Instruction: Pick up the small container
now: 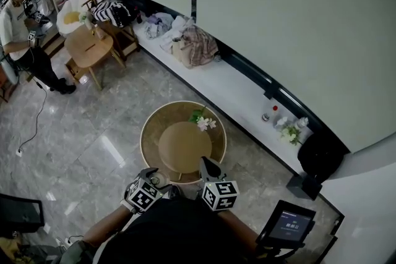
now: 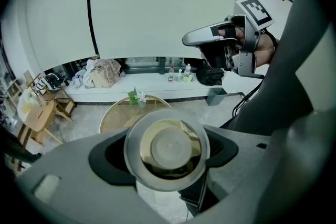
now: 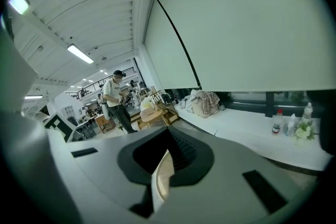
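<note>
Found small container (image 2: 165,148) clamped between jaws of left tool (image 1: 152,182), up in the air near the body, over near edge of round tabletop (image 1: 183,146). Showed as a round face: clear rim, gold ring, pale centre. Couldn't tell whether lid on or off.

Judged it light and rigid, likely plastic or glass. Expected a smooth, slippery curved wall. Feared a crack or a pop-out under a hard squeeze. Rated best hold as across widest part of side wall, pads square on, moderate pressure, level carry in case of contents.

Saw right tool (image 1: 208,168) closed on a thin pale disc (image 3: 161,178), edge-on between jaws. Possibly a lid, not sure. Sat just beside left tool, so counted a knock between the two as main risk.

Noted white flowers (image 1: 204,123) at far side of tabletop, well apart from both tools. Noted white ledge (image 1: 235,86) along wall with bags (image 1: 197,45) and a bottle (image 1: 273,113). Noted screen (image 1: 288,224) on a stand at right, wooden chair (image 1: 88,49) and another person (image 1: 18,28) far left. Counted none of these as obstacles.
</note>
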A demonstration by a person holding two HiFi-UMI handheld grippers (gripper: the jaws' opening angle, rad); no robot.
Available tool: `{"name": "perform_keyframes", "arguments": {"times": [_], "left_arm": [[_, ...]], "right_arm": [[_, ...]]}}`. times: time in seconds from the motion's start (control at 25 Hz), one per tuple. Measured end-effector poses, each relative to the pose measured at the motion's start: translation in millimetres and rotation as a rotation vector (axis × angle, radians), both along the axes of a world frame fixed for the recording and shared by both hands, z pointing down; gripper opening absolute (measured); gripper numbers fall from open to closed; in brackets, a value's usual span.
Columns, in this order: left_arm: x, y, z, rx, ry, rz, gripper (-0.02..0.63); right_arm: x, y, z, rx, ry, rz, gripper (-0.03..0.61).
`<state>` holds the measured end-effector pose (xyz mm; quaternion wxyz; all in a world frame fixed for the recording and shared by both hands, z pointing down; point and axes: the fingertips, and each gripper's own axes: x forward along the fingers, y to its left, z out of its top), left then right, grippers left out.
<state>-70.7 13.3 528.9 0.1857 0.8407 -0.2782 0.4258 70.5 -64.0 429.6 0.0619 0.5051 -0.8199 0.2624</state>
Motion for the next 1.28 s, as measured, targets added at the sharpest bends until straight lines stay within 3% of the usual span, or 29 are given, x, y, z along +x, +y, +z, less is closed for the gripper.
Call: {"name": "perform_keyframes", "arguments": {"times": [1.28], "left_arm": [[-5.6,-25.7,0.5,-0.013,0.018,-0.027,0.339]], "right_arm": [[-14.2,-19.2,-12.4,0.053,-0.021,-0.016,-0.005]]}}
